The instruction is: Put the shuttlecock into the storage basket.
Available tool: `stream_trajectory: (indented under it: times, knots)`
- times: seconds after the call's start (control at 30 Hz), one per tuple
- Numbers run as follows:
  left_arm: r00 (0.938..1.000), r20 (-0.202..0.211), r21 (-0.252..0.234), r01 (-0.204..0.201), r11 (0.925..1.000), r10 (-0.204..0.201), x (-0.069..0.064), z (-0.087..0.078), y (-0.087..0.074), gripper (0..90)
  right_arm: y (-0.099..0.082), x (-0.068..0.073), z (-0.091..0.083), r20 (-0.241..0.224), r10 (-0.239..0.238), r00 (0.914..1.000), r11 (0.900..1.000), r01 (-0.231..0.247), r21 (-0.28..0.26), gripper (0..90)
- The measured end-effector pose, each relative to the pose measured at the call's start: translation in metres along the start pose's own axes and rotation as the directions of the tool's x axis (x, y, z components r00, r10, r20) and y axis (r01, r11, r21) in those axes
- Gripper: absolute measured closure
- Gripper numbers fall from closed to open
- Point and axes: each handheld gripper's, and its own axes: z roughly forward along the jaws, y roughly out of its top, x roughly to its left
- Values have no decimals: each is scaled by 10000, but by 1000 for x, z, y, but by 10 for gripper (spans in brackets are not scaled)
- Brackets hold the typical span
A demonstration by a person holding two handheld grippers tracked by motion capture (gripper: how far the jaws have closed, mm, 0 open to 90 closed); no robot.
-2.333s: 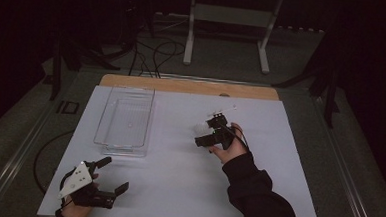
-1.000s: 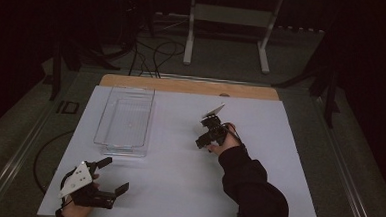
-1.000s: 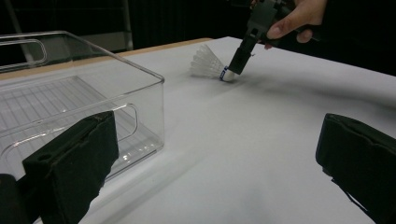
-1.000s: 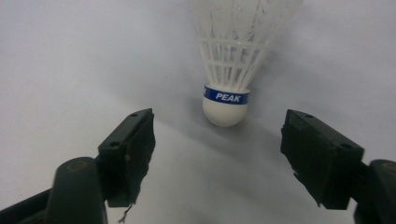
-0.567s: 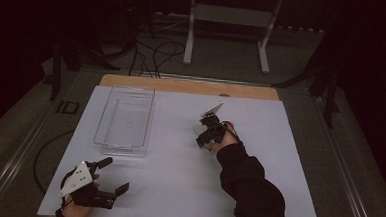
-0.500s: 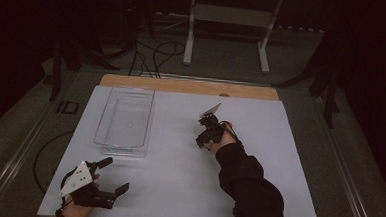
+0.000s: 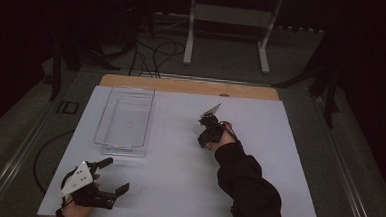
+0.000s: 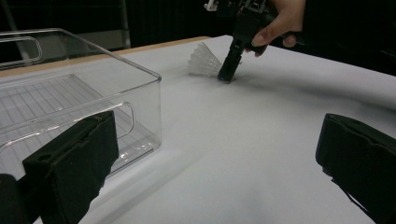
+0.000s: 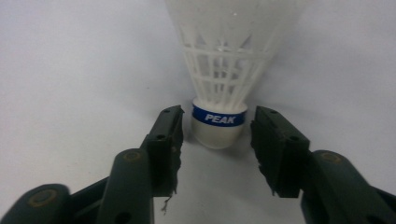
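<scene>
High view: right gripper (image 7: 203, 130) is down on the white table (image 7: 177, 188) mid-right, tips by a small pale shape I take for the shuttlecock (image 7: 200, 128), too small here to read clearly. Clear bin (image 7: 125, 120) sits well apart to the left, with nothing inside as far as I can see. Left gripper (image 7: 113, 177) rests near the front left corner, jaws spread, nothing between them.
Progress from up here: judging by the layout, the pick-up is only starting; the lift, the carry and the likely drop into the bin are all left to do.
Left gripper view: its own two jaws stand wide apart with bare table between. Bin (image 8: 93, 98) is just beside on the left, and farther off the right gripper (image 8: 229, 70) points down at the shuttlecock (image 8: 203, 59), which lies on its side with the skirt towards the bin.
Right gripper view: here's the close call! The shuttlecock (image 9: 219, 119) lies on the table, its cork with the blue band sitting squarely between the jaws and the skirt fanning away beyond the tips.
Jaws: they have just been closing in, yet a sliver of table shows on each side of the cork, so the pads are not pressing on it.
Verdict: lined up well, grip not made; a little more squeeze looks like all it needs.
</scene>
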Motion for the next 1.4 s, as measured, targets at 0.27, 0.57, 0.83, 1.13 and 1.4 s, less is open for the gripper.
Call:
stream_trajectory:
  times: [0.27,0.57,0.83,1.13,1.4]
  knots:
    - [10000,8,19,24,10000,-24,0,0,0,0,0,0,1,-57,-42,10000,9998,43,187,650]
    - [10000,29,12,44,10000,-44,1,0,0,0,0,-3,-9,-159,-232,9996,9997,233,96,661]
    - [10000,25,23,56,10000,-56,1,0,0,0,-5,-8,-14,-195,-789,9967,9967,793,198,662]
    - [10000,19,45,40,10000,-40,0,1,0,0,-15,-9,-20,-525,-1936,9797,9804,1952,270,662]
    - [10000,18,78,29,10000,-29,0,1,0,0,-27,-12,-21,-622,-2694,9610,9613,2722,430,662]
